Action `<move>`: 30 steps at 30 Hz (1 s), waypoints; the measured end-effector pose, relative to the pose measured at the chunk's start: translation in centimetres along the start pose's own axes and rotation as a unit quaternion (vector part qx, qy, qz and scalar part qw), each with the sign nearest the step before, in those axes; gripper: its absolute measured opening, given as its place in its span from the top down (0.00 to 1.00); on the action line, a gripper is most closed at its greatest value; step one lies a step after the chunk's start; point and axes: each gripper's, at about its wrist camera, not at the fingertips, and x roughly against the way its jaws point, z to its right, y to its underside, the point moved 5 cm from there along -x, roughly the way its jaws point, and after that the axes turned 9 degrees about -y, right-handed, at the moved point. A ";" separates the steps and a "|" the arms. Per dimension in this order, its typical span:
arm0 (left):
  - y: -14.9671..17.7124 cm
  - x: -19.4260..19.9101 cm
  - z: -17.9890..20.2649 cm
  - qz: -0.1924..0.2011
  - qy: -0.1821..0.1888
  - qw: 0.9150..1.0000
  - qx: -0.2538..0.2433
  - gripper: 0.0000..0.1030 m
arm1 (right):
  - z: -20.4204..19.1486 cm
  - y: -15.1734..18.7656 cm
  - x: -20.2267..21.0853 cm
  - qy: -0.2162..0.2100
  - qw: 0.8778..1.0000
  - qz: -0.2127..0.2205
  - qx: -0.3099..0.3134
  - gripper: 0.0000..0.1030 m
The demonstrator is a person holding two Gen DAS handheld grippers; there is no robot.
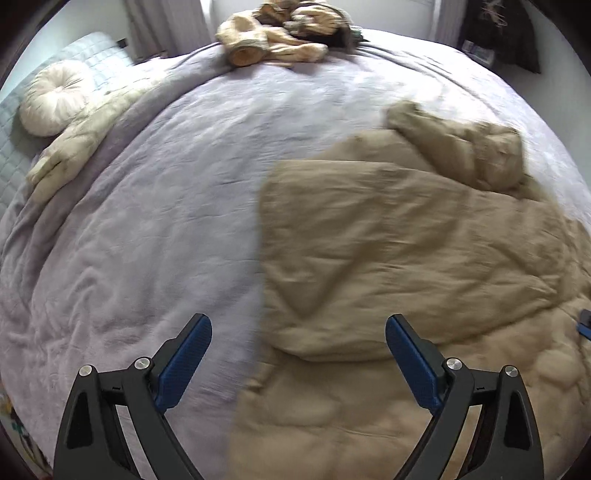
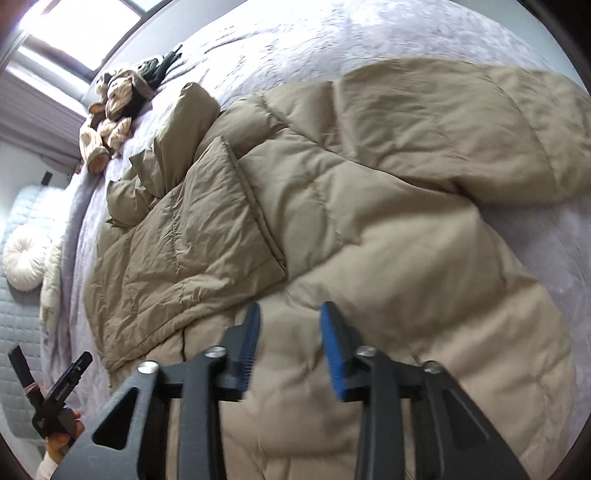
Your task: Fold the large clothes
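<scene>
Lavender quilted bedspread covers the whole bed, the largest thing in both views. On it lies one tan puffer coat, spread across the side nearer the grippers, one front panel folded over its body and a sleeve bunched toward the far end. One heap of beige and dark clothes sits at the far edge by the window, well apart from the coat. One cream garment trails beside one round white cushion near the headboard. The left gripper hangs over the coat's edge, jaws spread wide, holding nothing. The right gripper hovers above the coat's lower part, jaws apart with cloth visible between them, gripping nothing.
</scene>
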 end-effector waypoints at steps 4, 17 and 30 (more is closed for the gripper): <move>0.5 1.7 5.1 -0.006 0.038 0.999 -0.031 0.07 | 1.2 1.0 1.5 -0.005 1.000 0.002 -0.013 0.55; 2.2 5.5 19.7 -0.020 0.098 0.990 -0.096 0.04 | 8.1 0.8 6.9 -0.023 0.997 0.032 -0.067 0.25; 1.9 7.2 28.7 -0.032 0.109 0.985 -0.132 0.00 | 17.0 -2.8 12.8 -0.017 0.987 0.106 -0.123 0.00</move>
